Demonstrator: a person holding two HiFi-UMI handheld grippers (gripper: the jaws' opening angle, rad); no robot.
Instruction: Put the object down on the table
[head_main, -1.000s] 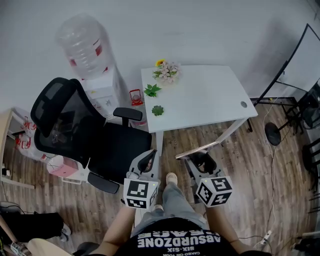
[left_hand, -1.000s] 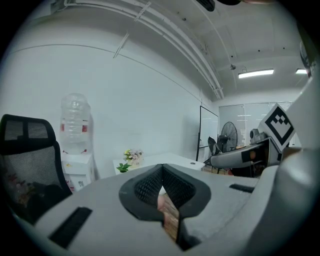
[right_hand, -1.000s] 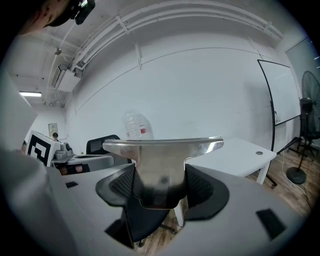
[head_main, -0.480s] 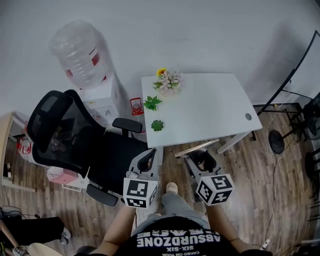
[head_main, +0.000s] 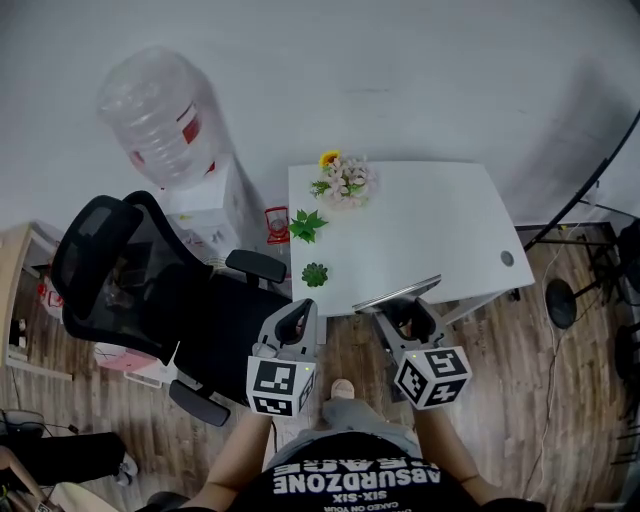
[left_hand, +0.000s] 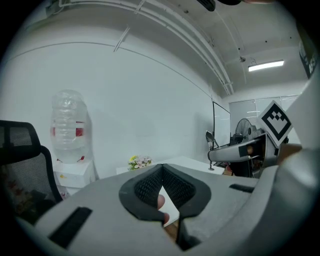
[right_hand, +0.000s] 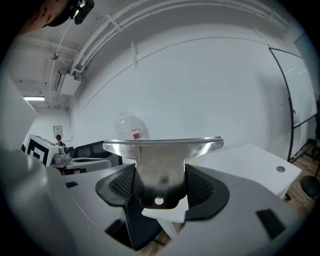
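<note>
The right gripper (head_main: 404, 316) is clamped on the shank of a flat metal tool (head_main: 397, 294), possibly a scraper, whose wide edge runs crosswise beyond the jaws. The tool is held in the air at the near edge of the white table (head_main: 430, 225). The left gripper (head_main: 296, 322) is closed on nothing, beside the office chair (head_main: 160, 290).

L gripper (head_main: 296, 320): jaws shut, tips meet, nothing betw | R gripper (head_main: 404, 318): jaws clamped on metal blade (right_hand: 159, 165) | both held low, side by side, pointing fwd
</note>
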